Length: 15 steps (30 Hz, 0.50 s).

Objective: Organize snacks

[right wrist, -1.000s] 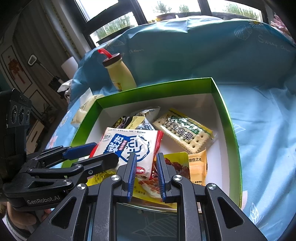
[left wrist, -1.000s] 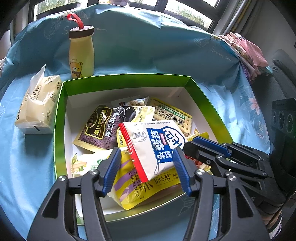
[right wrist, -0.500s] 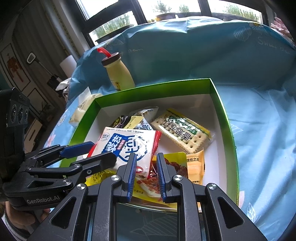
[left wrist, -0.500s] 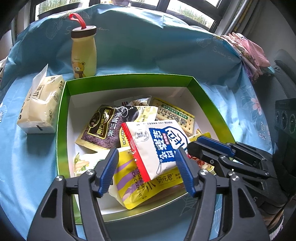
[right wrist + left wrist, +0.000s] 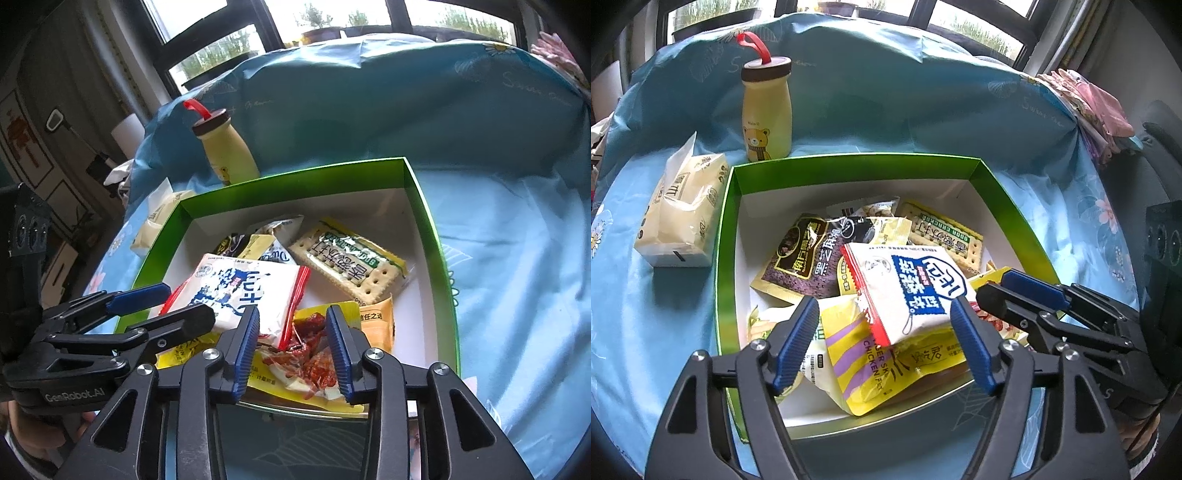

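Note:
A green box (image 5: 849, 166) (image 5: 295, 177) with a white inside holds several snack packets. On top lies a white-and-blue packet (image 5: 908, 288) (image 5: 240, 284) with red edges. My left gripper (image 5: 882, 310) straddles its near end; the jaws are opening and the pads stand off it. My right gripper (image 5: 292, 317) is at the packet's red corner, which still lies between the opening jaws, over a yellow packet of red food (image 5: 310, 362). In the left wrist view the right gripper (image 5: 1015, 291) comes in from the right. A cracker packet (image 5: 942, 236) (image 5: 347, 266) lies farther back.
A yellow bear bottle (image 5: 766, 110) (image 5: 225, 155) with a red loop stands behind the box. A tissue pack (image 5: 683, 214) lies left of it. Blue cloth (image 5: 849, 92) covers the surface and rises behind. Pink fabric (image 5: 1089, 107) hangs at the far right.
Both grippers' jaws have spread wider. The right gripper, earlier shut on the white-and-blue packet's corner, has let it go. Neither hand has shifted.

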Each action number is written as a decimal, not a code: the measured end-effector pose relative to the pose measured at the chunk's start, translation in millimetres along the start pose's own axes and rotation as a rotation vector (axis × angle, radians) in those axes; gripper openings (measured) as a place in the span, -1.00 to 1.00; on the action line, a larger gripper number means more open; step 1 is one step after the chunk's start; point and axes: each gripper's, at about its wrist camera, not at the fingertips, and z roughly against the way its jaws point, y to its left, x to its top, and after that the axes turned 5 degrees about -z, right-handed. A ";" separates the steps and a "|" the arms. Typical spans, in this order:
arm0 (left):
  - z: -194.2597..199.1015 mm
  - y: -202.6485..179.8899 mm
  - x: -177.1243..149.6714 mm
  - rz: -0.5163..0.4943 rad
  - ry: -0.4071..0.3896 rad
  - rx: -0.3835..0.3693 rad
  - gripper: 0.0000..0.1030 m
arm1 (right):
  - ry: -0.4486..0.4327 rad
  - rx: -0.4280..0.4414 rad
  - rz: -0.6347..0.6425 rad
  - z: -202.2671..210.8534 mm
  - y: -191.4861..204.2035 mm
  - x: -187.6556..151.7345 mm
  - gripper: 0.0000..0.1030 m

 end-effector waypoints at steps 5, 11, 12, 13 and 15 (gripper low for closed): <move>7.1 -0.7 -0.2 0.000 -0.024 0.012 0.49 | -0.012 -0.007 -0.005 7.0 -0.8 0.0 -0.14; 19.0 -4.0 -0.1 -0.011 -0.058 0.031 0.50 | -0.040 -0.021 0.007 19.2 4.9 0.5 -0.07; 19.2 -3.9 0.0 -0.012 -0.059 0.034 0.50 | -0.042 -0.025 0.009 20.8 5.9 0.7 -0.07; 20.3 -4.3 0.1 -0.013 -0.061 0.039 0.50 | -0.045 -0.029 0.013 22.3 6.8 0.8 -0.06; 23.2 -5.3 -0.1 -0.017 -0.065 0.053 0.51 | -0.048 -0.033 0.015 23.1 9.1 1.5 -0.06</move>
